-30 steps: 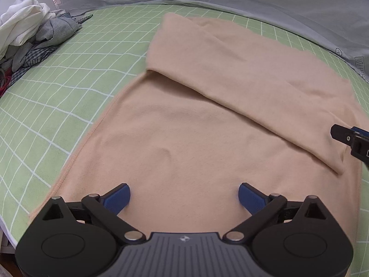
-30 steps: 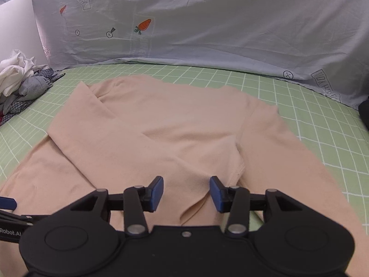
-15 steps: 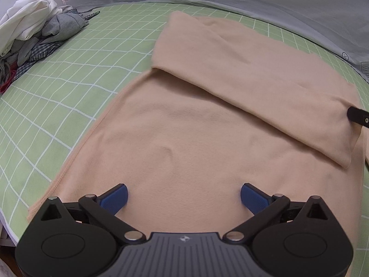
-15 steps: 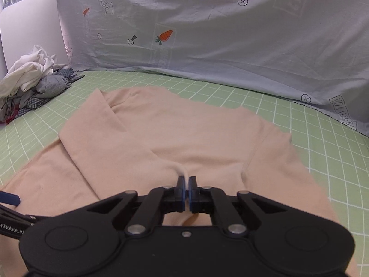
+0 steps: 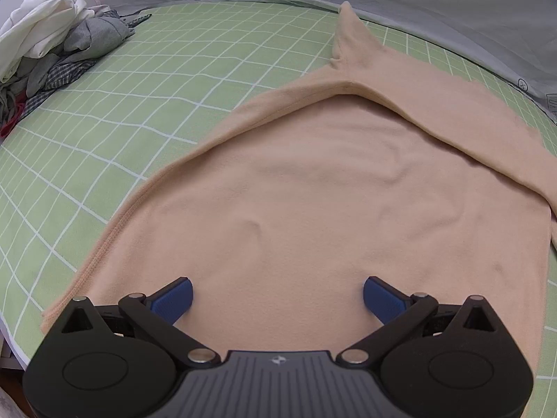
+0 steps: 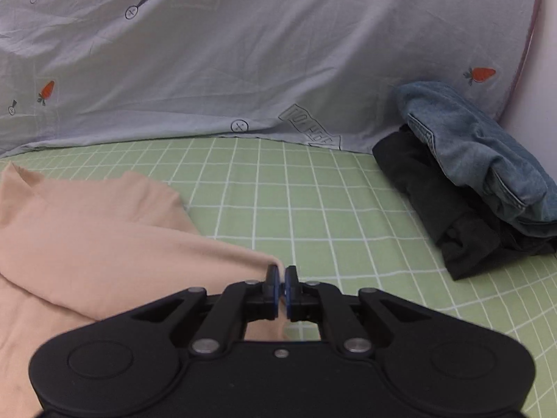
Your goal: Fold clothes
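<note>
On the green grid mat (image 5: 146, 111) lies a peach sweater (image 5: 313, 216), spread flat across most of the mat's near half, its ribbed hem edge running along the mat's left side. Left gripper (image 5: 276, 294) hovers low over the sweater's near end, its blue-padded fingers (image 5: 172, 299) spread wide apart, nothing between them. One sleeve (image 5: 435, 115) is drawn diagonally over the sweater's body, making a raised fold line toward the far edge of the mat. Right gripper (image 6: 281, 284) has its fingers pressed together, pinching the end of that sleeve (image 6: 209, 254); the cloth stretches taut from the pinch back to the sweater (image 6: 69, 237), lifted off the mat. Far left corner of the mat: loose heap of white, grey and checked clothes (image 5: 52, 45). Far right corner of the mat, right wrist view: folded stack, blue jeans (image 6: 480, 153) on top of a black garment (image 6: 438, 202). Behind the mat's far edge hangs a pale blue sheet (image 6: 243, 52) printed with carrots and small marks.
</note>
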Action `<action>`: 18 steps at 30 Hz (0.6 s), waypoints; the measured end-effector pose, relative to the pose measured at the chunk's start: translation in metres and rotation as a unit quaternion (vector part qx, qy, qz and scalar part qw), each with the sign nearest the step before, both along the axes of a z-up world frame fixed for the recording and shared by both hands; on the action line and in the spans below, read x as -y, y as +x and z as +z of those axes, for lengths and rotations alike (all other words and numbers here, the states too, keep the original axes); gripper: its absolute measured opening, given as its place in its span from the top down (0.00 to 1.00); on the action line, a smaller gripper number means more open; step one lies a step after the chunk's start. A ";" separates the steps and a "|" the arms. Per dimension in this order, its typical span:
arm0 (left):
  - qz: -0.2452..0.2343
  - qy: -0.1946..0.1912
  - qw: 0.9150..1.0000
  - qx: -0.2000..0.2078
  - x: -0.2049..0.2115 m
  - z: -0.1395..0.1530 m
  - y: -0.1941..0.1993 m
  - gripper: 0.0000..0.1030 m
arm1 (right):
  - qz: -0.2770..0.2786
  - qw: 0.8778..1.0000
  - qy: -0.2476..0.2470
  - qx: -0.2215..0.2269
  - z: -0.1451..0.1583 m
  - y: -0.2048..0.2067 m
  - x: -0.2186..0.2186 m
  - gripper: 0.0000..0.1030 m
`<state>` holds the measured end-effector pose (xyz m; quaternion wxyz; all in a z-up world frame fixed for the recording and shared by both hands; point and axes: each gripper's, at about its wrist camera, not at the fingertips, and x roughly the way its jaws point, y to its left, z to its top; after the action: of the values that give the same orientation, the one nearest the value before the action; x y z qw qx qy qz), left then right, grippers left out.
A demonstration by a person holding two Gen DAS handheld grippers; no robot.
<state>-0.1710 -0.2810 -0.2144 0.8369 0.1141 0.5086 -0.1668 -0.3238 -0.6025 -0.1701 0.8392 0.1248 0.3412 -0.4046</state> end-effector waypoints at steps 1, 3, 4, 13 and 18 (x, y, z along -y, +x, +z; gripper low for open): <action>-0.004 -0.001 1.000 0.000 -0.001 0.000 0.000 0.00 | -0.007 1.000 0.002 -0.007 -0.001 -0.003 -0.004 0.94; -0.011 -0.003 1.000 0.001 -0.002 0.000 0.001 0.00 | -0.014 1.000 0.008 -0.011 -0.001 -0.008 -0.014 0.82; -0.015 -0.004 1.000 0.001 -0.003 0.000 0.002 0.00 | -0.011 1.000 0.012 -0.002 0.001 -0.008 -0.021 0.60; -0.047 -0.036 0.998 0.018 -0.029 0.010 0.004 0.00 | 0.084 0.996 -0.005 0.044 0.020 0.021 -0.116 0.01; -0.068 -0.061 0.994 0.067 -0.072 0.031 0.014 0.00 | 0.098 0.994 -0.038 -0.001 0.024 0.047 -0.183 0.01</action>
<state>-0.1572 -0.2088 -0.1834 0.8610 0.1080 0.4317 -0.2462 -0.2764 -0.4193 -0.1461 0.8789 0.0581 0.3364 -0.3332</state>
